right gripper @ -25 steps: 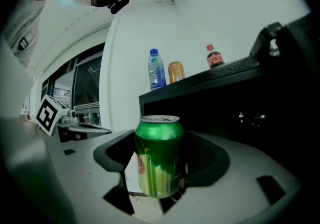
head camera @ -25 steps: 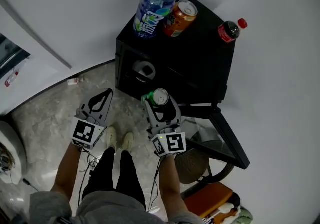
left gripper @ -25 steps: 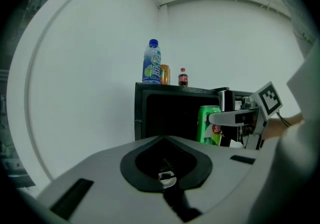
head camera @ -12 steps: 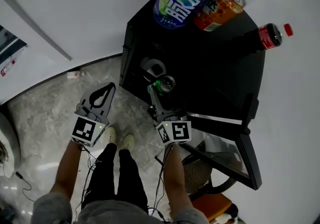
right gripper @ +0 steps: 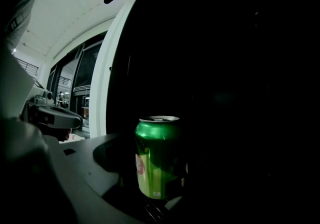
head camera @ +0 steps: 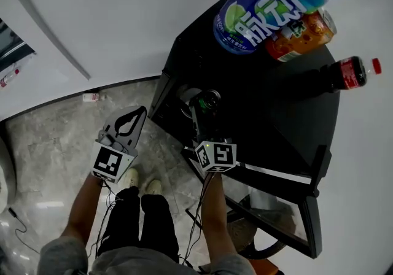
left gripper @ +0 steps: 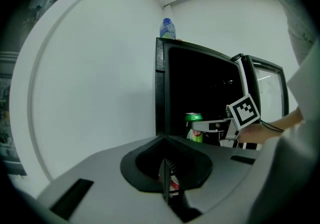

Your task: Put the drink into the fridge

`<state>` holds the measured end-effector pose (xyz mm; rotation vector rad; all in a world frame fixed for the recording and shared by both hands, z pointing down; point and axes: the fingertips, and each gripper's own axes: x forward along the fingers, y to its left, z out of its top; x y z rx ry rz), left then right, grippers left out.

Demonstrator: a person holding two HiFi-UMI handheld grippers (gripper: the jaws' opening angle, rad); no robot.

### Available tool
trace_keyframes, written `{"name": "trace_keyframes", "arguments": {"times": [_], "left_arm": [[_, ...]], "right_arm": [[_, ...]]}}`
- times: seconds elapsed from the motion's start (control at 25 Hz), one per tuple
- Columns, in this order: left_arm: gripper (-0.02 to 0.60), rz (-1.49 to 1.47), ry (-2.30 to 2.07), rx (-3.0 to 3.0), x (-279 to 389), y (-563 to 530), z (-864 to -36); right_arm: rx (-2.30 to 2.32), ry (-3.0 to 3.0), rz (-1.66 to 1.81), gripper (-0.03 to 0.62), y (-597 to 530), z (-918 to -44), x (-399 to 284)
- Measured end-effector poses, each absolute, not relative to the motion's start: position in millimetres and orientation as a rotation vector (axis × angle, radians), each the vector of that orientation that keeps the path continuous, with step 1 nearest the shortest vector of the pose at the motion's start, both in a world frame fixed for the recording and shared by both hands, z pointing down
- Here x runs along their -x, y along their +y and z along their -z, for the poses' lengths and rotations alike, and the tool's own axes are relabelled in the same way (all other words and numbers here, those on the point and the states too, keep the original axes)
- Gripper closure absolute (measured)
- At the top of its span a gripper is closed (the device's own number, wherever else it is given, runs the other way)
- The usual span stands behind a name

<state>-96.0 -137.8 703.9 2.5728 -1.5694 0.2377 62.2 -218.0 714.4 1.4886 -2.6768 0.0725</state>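
My right gripper [head camera: 207,110] is shut on an upright green drink can [head camera: 210,100], held at the dark open front of the small black fridge [head camera: 264,114]. In the right gripper view the green can [right gripper: 156,155] stands between the jaws against the fridge's black inside [right gripper: 230,88]. In the left gripper view the can [left gripper: 194,128] sits just inside the opening. My left gripper [head camera: 128,123] hangs to the left over the floor, shut and holding nothing; its jaws [left gripper: 165,188] meet along a line.
On the fridge's top stand a big blue-labelled bottle [head camera: 276,3], an orange can [head camera: 301,34] and a small cola bottle [head camera: 350,74]. The fridge's glass door [head camera: 288,206] stands open at the right. A white curved wall [head camera: 123,16] lies behind; marble floor [head camera: 55,145] below.
My right gripper has carried the green can forward from in front of the fridge to its open front. The view has closed in on the fridge. The left gripper has barely moved.
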Motion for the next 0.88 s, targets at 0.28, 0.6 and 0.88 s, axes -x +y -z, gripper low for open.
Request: {"name": "trace_keyframes", "arguments": {"times": [0.28,0.6,0.88], "left_arm": [[0.577,-0.201,-1.625,-2.543,106,-148,-717],[0.577,-0.208,-1.63,-2.542,105,-149,-728],[0.577,-0.192,-1.645,-2.518,105,-153,-734]], "right_arm": [[-1.469,-2.707,-0.05,0.275,-252,-728,-50],[-1.441,-2.692,-0.049,0.275,-282,-748,-37],[-1.466,-2.684,-0.04,0.275,-302,-755,-33]]}}
